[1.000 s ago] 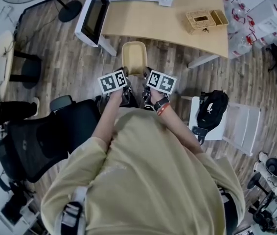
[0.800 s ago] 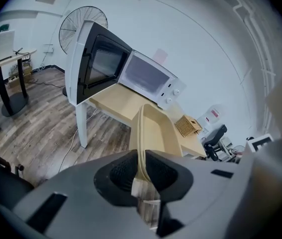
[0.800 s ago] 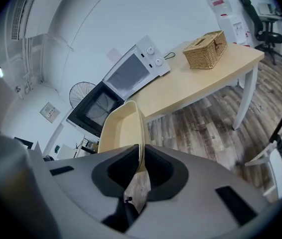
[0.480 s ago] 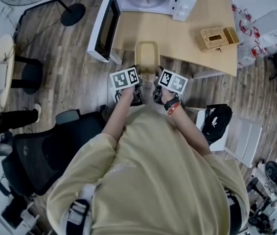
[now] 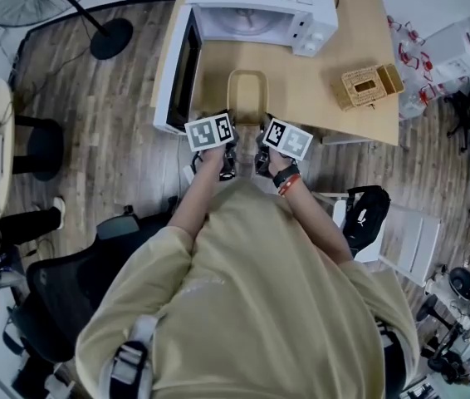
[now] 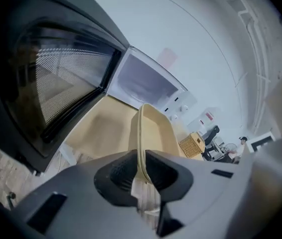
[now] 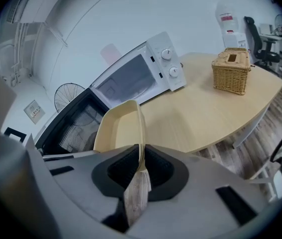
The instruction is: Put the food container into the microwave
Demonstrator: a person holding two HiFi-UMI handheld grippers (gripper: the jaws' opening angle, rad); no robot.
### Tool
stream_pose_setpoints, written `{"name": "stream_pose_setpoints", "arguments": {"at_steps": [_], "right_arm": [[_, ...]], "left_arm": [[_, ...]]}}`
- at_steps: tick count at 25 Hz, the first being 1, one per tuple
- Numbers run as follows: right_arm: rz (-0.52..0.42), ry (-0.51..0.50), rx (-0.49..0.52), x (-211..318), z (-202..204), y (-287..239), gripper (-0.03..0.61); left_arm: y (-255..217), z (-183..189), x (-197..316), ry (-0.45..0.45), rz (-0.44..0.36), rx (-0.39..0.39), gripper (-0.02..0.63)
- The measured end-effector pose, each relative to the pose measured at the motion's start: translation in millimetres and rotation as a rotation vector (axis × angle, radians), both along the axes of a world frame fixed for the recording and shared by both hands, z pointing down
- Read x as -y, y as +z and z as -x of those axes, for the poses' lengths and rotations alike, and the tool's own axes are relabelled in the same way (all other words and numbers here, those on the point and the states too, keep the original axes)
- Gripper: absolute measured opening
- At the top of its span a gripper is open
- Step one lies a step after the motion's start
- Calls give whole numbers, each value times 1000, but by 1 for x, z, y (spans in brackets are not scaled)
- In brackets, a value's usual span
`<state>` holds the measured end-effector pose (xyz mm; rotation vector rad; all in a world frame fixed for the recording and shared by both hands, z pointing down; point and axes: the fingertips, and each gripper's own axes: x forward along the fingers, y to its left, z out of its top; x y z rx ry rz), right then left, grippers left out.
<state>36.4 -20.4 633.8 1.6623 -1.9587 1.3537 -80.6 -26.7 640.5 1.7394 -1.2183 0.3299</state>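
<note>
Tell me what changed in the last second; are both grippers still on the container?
The food container moved forward, from above the floor to above the table edge, nearer the microwave. Left gripper and right gripper stay shut on its rim; the microwave door stays open.

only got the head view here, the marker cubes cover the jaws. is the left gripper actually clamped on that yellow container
observer: Yes. In the left gripper view the left gripper has its jaws pressed on one side rim of the pale yellow rectangular plastic food container.
operator: and the right one
observer: The right gripper pinches the opposite side rim the same way, with a pad on each face of the thin wall.
operator: anything inside the microwave already
observer: The right gripper view looks into the white microwave past its open door. No dish shows in the cavity, though it is dim.
</note>
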Motion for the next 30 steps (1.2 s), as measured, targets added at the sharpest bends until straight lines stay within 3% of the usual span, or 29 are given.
{"name": "stream_pose_setpoints", "arguments": {"at_steps": [4, 11, 23, 30], "right_arm": [[-12, 67, 4, 26, -2, -3, 55], [-22, 126, 84, 59, -6, -11, 55], [-69, 17, 33, 135, -6, -27, 57], [-56, -5, 58, 168, -10, -18, 57]], "left_arm": [[-7, -3, 27, 57, -38, 42, 66], [-15, -5, 58, 94, -49, 26, 66], [-19, -6, 132, -5, -60, 41, 66], [-16, -9, 163, -24, -57, 59, 66]]}}
